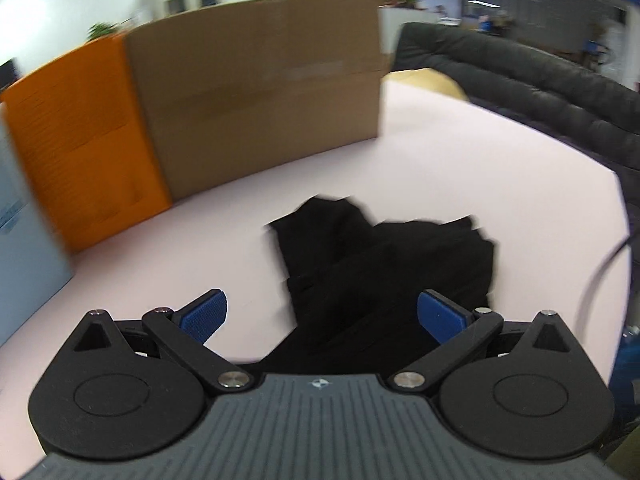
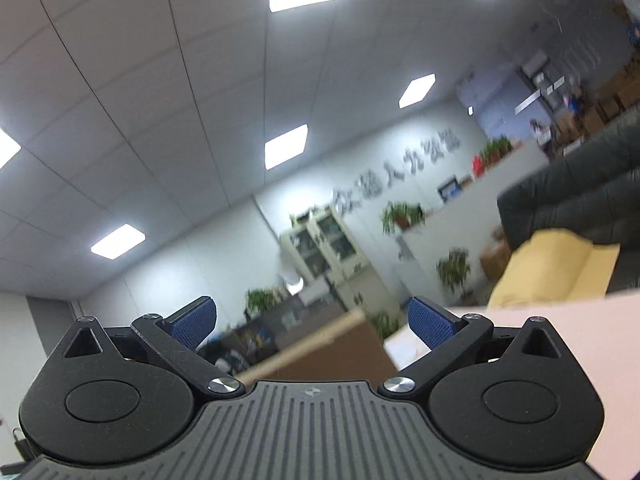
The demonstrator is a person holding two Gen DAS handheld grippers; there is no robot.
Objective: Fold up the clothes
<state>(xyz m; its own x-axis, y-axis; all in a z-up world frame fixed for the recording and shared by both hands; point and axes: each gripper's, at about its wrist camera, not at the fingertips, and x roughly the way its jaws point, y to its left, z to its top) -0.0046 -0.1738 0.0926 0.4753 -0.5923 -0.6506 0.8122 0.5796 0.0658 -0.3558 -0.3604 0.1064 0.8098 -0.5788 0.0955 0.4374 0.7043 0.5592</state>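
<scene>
A black garment (image 1: 384, 272) lies crumpled on the pale pink table (image 1: 500, 184), in the left wrist view just ahead of the fingers. My left gripper (image 1: 322, 316) is open and empty, hovering above the garment's near part, blue pads (image 1: 204, 314) wide apart. My right gripper (image 2: 312, 326) is open and empty, tilted up toward the ceiling and the far wall. Only a corner of the table (image 2: 560, 320) shows in the right wrist view; the garment is not in that view.
A brown cardboard box (image 1: 260, 92) and an orange box (image 1: 80, 136) stand along the table's far edge, a grey-blue box (image 1: 24, 240) at left. A dark sofa (image 1: 540, 88) and a yellow cushion (image 2: 548, 268) lie beyond. A dark cable (image 1: 600, 272) hangs at right.
</scene>
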